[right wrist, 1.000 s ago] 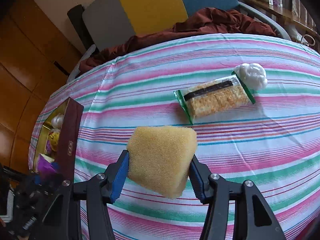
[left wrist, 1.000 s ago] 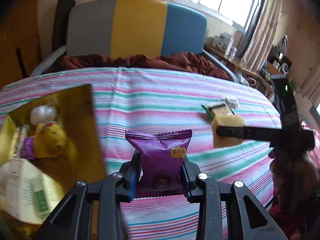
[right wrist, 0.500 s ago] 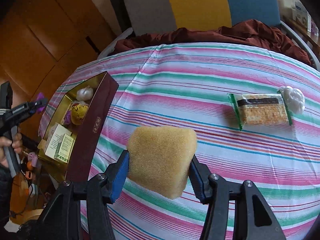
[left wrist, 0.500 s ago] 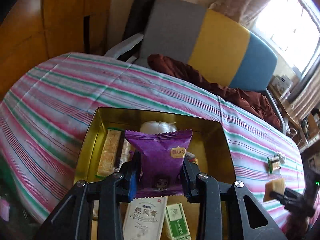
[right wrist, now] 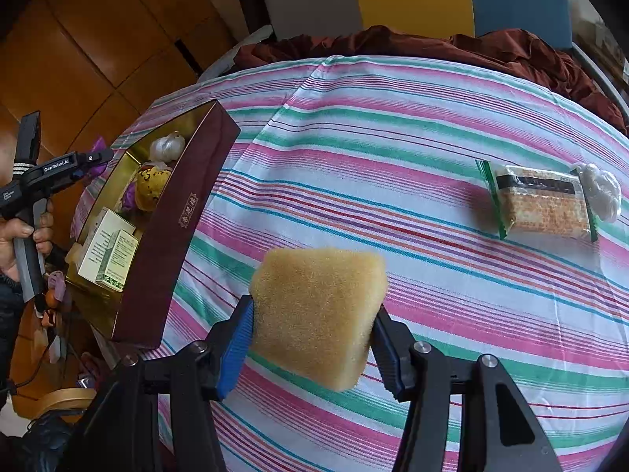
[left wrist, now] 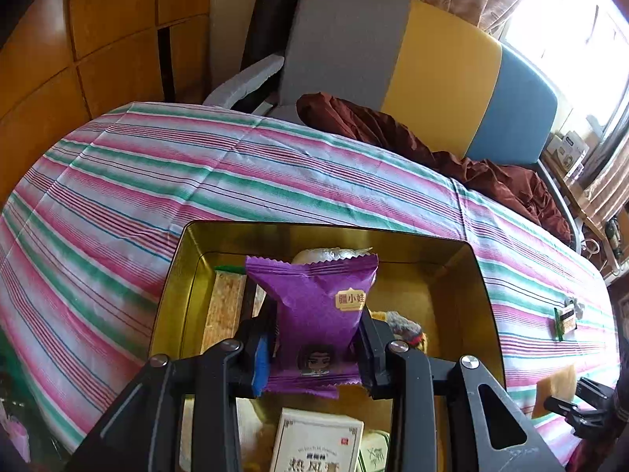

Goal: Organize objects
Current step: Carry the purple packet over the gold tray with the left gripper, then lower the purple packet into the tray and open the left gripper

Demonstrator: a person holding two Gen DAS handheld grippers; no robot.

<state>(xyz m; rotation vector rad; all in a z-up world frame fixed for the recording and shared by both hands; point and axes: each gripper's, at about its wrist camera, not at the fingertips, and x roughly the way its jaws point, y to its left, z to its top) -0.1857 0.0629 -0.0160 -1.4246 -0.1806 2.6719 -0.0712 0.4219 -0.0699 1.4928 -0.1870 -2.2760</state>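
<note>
Left gripper [left wrist: 314,348] clamped on purple snack packet [left wrist: 316,306], poised over gold-lined box [left wrist: 477,279], probably for dropping in. Right gripper [right wrist: 310,338] squeezing yellow sponge [right wrist: 318,310] above striped tablecloth [right wrist: 393,137], near right of box; cracker pack [right wrist: 544,206] waiting far right.

Left wrist view: close above the gold-lined box [left wrist: 452,271], facing steeply down into it.
Right wrist view: farther from the box [right wrist: 169,228], looking down across the striped tablecloth [right wrist: 393,137].
Shared: box, tablecloth.

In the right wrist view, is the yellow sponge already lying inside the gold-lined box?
No. The sponge is clamped in the right gripper above the striped cloth, apart from the box.
</note>
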